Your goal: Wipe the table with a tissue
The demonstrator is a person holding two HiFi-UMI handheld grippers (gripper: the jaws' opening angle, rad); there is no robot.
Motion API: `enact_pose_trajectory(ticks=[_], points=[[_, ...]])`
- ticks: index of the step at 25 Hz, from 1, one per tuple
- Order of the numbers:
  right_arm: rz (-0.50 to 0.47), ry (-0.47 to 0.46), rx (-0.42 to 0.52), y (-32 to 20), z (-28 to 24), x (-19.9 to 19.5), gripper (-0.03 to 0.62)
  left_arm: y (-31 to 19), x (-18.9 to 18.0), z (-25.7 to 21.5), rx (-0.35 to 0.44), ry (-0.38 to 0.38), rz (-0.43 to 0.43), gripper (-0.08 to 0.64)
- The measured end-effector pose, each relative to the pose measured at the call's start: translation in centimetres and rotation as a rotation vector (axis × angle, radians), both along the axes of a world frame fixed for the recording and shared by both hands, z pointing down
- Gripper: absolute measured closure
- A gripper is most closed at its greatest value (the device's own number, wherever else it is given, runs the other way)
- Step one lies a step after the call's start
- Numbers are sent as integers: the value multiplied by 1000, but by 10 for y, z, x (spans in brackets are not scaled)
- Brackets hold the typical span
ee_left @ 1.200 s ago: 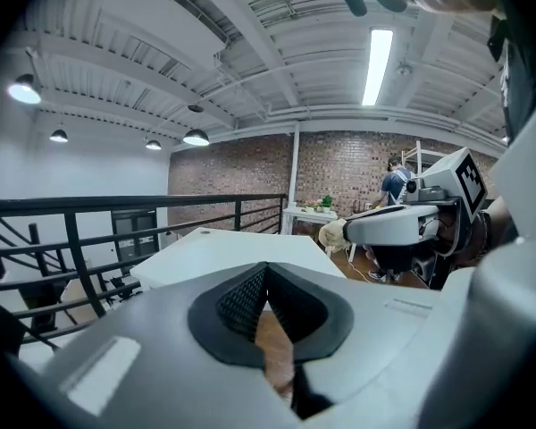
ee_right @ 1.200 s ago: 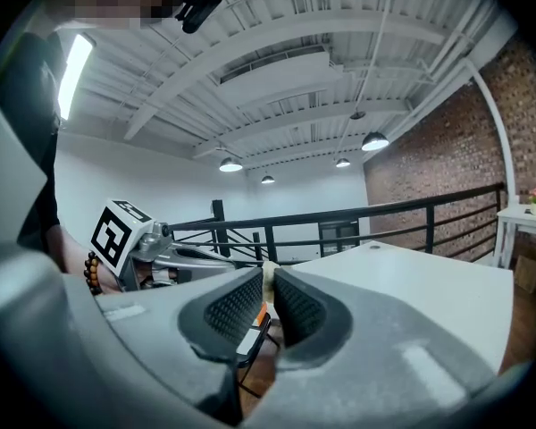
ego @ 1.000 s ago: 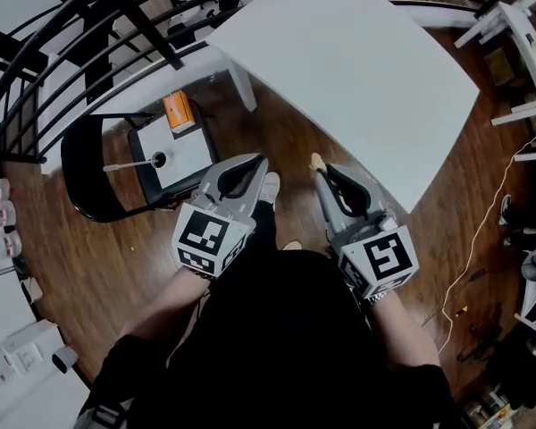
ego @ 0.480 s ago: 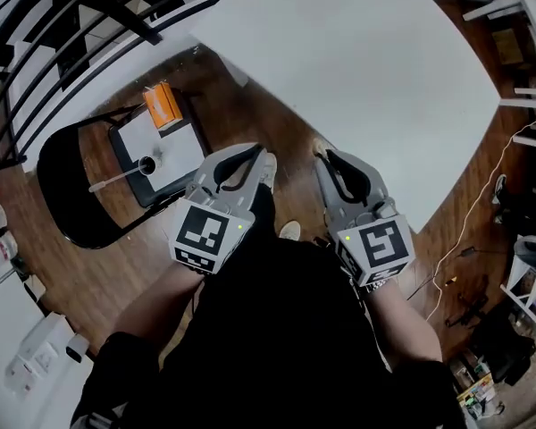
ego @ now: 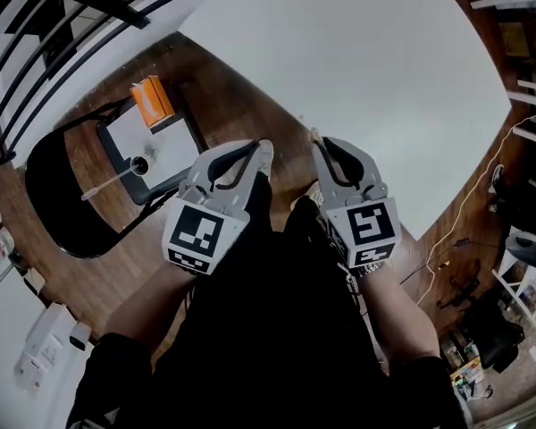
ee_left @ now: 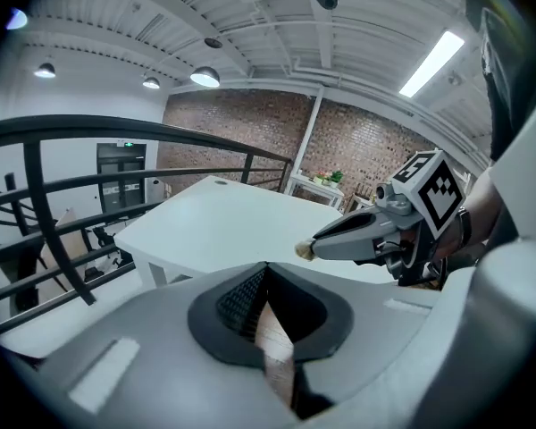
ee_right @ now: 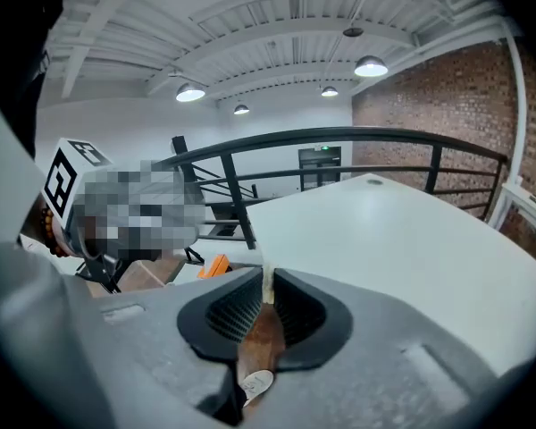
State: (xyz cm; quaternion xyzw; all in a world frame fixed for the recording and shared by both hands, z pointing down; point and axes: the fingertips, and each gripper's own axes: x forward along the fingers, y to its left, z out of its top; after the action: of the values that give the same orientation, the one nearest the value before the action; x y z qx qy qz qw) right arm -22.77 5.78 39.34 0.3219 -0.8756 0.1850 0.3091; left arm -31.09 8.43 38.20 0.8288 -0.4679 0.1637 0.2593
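Note:
The white table (ego: 366, 70) fills the upper middle of the head view, and nothing lies on the part I see. Both grippers are held side by side close to the person's body, over the wooden floor just short of the table's near edge. The left gripper (ego: 263, 147) is shut with nothing between its jaws. The right gripper (ego: 316, 141) is shut on a small beige wad (ego: 314, 135) that looks like tissue. That wad (ee_left: 304, 250) also shows at the right gripper's tip in the left gripper view, with the table (ee_left: 223, 222) beyond.
A black folding chair (ego: 49, 195) at the left carries a white board (ego: 161, 146) with an orange box (ego: 152, 101) on it. A black railing (ego: 62, 7) runs along the upper left. White furniture (ego: 527, 25) and a cable (ego: 464, 213) are at the right.
The table has come nearer and fills more of the head view as the person moved toward it. Both grippers stay shut and side by side, slightly higher in the frame.

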Motion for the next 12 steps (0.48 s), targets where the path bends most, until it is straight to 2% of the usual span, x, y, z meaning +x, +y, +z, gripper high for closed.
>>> enact_pose_trajectory(ticks=[12], points=[[-14,96,-102,-21,60,-8,565,-11,-9,24,-55,6,-34,549]])
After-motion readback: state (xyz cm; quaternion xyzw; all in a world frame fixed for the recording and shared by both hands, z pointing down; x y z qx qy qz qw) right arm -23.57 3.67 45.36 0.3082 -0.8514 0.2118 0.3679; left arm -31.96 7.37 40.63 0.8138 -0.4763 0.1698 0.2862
